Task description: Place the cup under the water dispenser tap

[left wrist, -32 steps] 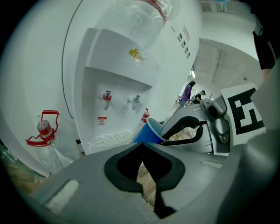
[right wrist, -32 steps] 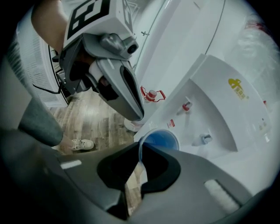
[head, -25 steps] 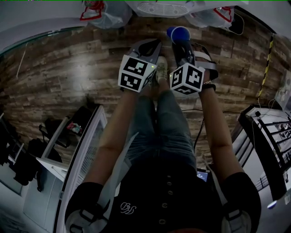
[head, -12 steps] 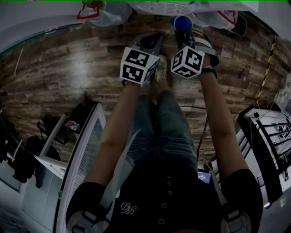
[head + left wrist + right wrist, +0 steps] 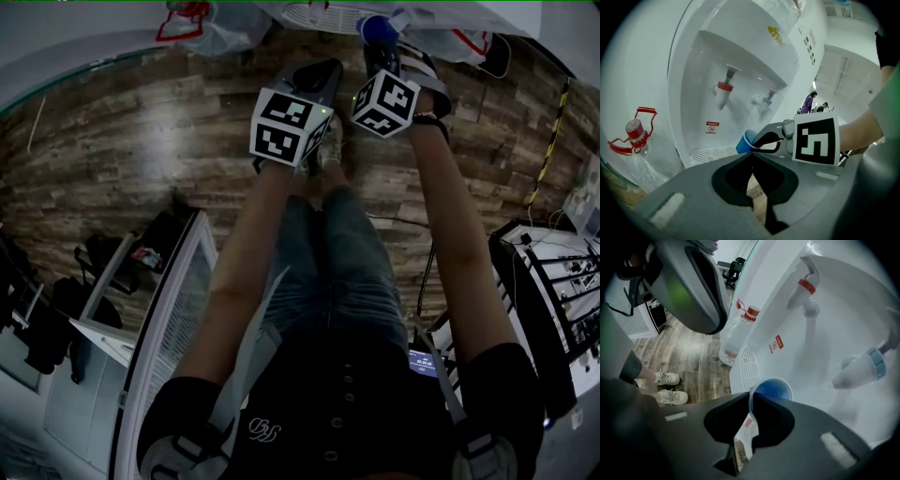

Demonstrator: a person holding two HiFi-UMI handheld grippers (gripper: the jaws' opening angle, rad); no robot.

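A small blue cup (image 5: pixel 772 389) hangs over the white water dispenser's drip grille (image 5: pixel 747 359), and my right gripper (image 5: pixel 752 402) is shut on its rim. The red tap (image 5: pixel 806 287) and the blue tap (image 5: pixel 863 368) stick out above and to the right of the cup. In the left gripper view the cup (image 5: pixel 743 142) is tilted in the right gripper (image 5: pixel 765 139), below and between the red tap (image 5: pixel 724 88) and the blue tap (image 5: pixel 765 99). My left gripper (image 5: pixel 751 156) is shut and holds nothing, just short of the dispenser. In the head view the cup (image 5: pixel 373 27) is at the top edge.
A clear plastic bottle with a red handle (image 5: pixel 635 135) stands left of the dispenser. The person's white shoes (image 5: pixel 669 388) are on the wooden floor (image 5: pixel 122 159). A white cabinet (image 5: pixel 141 356) is at lower left, and a rack with cables (image 5: pixel 553 281) at right.
Both grippers have moved up the head view towards the dispenser. The blue cup has gone with the right gripper, from over the floor to the drip tray's edge.
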